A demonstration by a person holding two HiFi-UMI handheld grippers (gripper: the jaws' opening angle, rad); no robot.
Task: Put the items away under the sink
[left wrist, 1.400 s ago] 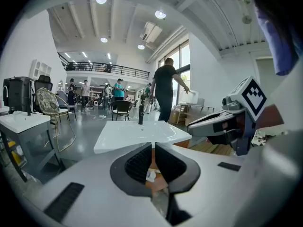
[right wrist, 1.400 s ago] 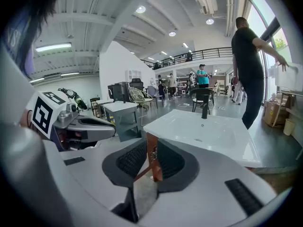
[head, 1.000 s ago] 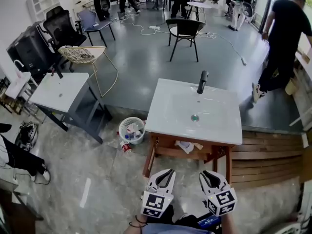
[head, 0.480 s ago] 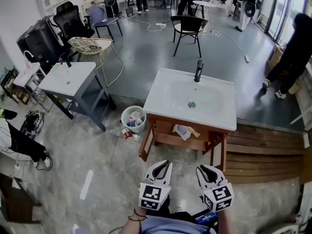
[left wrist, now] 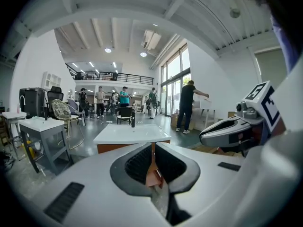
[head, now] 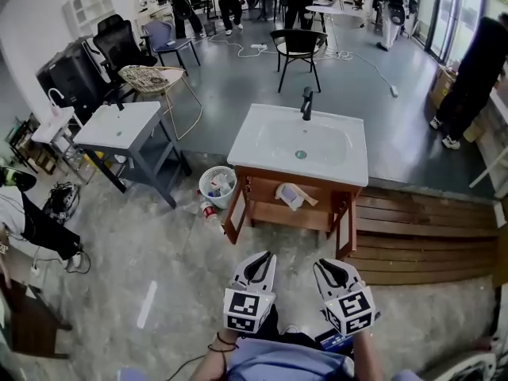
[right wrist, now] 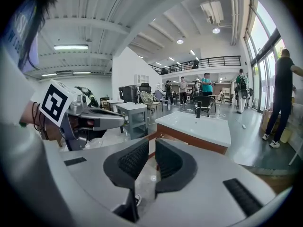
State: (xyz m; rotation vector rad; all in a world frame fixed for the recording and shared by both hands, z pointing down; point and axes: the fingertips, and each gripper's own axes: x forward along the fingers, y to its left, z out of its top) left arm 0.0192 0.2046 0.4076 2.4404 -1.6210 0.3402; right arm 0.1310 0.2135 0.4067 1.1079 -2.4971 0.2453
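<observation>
A white sink with a black tap stands on a wooden cabinet, some way ahead of me. On the open shelf under it lies a white and blue item. A small bottle lies on the floor beside a white basket holding several items. My left gripper and right gripper hang low and side by side, well short of the cabinet. Both are shut with nothing held. The sink shows ahead in the left gripper view, and the sink likewise in the right gripper view.
A grey side table and a wicker chair stand to the left. Wooden decking lies right of the cabinet. A person in black stands at the right edge. A black chair and other people are farther back.
The sink now appears farther off and more to the left, with the shelf under it more exposed. The person at the right has shifted. Both grippers stay shut, low in view.
</observation>
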